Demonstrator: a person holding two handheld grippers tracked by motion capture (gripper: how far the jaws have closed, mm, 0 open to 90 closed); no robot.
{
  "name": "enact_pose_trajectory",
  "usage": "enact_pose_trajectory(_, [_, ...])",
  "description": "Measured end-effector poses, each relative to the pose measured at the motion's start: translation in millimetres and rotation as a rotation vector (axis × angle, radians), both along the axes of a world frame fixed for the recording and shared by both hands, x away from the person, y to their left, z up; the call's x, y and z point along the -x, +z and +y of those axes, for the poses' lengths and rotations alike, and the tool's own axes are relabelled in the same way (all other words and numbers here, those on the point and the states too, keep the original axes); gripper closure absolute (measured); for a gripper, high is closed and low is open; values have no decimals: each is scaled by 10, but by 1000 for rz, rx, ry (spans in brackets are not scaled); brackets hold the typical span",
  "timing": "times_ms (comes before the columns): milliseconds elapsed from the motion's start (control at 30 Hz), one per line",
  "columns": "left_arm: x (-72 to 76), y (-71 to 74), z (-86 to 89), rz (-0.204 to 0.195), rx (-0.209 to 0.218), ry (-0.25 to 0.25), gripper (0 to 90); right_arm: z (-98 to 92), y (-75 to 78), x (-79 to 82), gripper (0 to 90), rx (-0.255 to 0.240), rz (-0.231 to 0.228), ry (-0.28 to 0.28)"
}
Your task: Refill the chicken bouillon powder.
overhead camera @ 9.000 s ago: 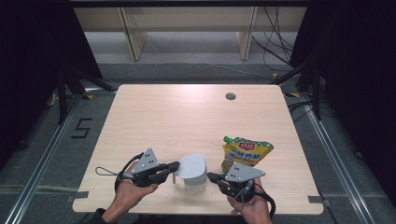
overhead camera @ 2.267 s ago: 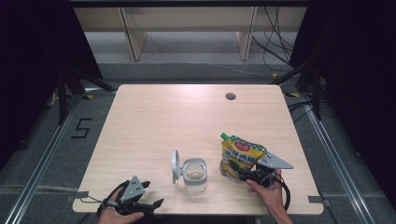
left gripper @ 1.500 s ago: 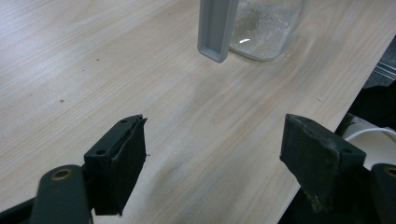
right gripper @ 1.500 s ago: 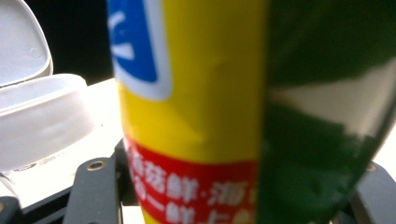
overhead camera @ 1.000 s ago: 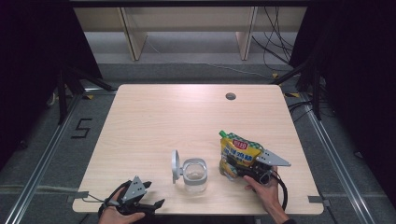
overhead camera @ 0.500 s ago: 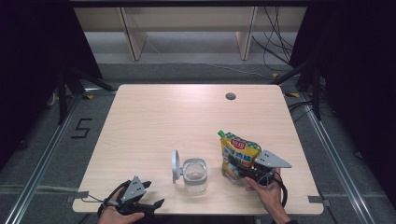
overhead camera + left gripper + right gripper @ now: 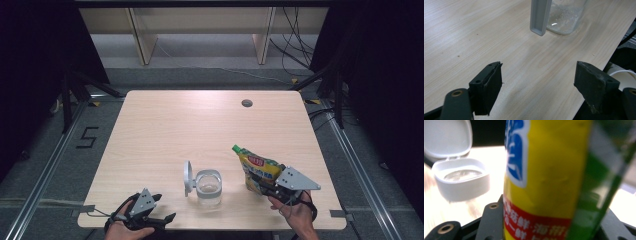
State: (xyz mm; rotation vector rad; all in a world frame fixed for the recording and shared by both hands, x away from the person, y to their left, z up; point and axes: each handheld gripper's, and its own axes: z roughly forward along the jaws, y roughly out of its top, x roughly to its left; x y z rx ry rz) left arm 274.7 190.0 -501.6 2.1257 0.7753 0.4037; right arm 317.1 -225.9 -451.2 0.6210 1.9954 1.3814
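Two tongs: right [image 7: 261, 181] pinching pouch [image 7: 258, 169], left [image 7: 165, 219] spread at table [image 7: 200, 120] edge.

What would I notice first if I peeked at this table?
Probably the bright yellow pouch with its green cap, standing up near the table's front right edge, pinched in the right gripper. Just left of it sits a clear jar with its white lid flipped open. The left gripper rests open at the front left edge.

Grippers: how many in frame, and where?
2. The left gripper sits at the table's near-left edge, jaws open and empty. The right gripper is near-right, clamped on the yellow pouch, beside the open jar.
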Motion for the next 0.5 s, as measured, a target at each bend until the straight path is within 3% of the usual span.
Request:
enact_pose_trajectory(100, [-4, 2, 3, -2, -6, -2, 218, 75, 46, 79, 536, 122, -47, 32])
enact_pose_trajectory(233, [11, -9, -7, 18, 12, 20, 218, 162, 72, 159, 541, 222, -54, 50])
enact_pose_trajectory(400, [5, -9, -4, 14, 10, 17, 218, 261, 100, 227, 542, 345, -103, 54])
enact_pose_trajectory(500, [8, -12, -7, 17, 11, 20, 218, 332, 115, 279, 546, 463, -146, 41])
